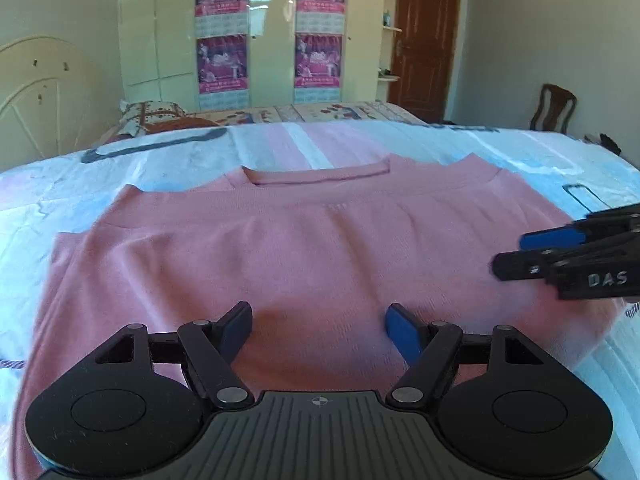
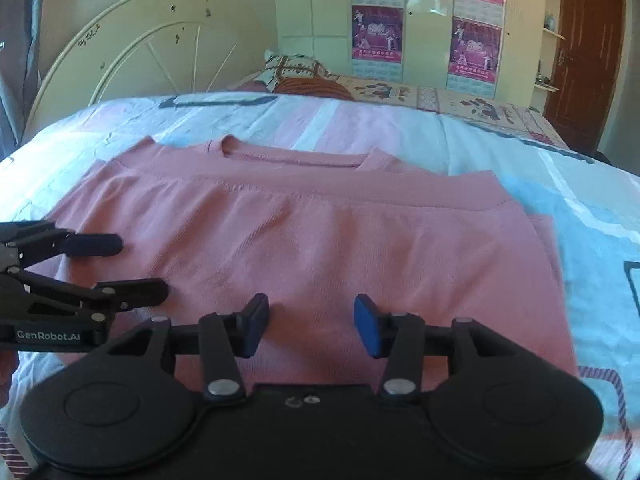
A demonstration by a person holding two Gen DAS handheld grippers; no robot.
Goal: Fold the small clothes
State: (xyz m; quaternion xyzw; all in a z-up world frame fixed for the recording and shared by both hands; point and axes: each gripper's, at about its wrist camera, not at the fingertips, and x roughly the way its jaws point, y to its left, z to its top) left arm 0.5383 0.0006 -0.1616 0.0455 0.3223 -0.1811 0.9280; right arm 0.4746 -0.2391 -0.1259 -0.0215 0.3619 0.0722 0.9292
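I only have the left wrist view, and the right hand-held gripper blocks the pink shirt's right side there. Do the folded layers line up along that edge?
Observer: No. In the right wrist view, the pink shirt has a strip of the lower layer sticking out past the top layer at its right edge.
Operator: Is the right hand-held gripper holding any cloth?
Observer: No. The right hand-held gripper is open. Its pads stand apart above the shirt with nothing pinched between them.
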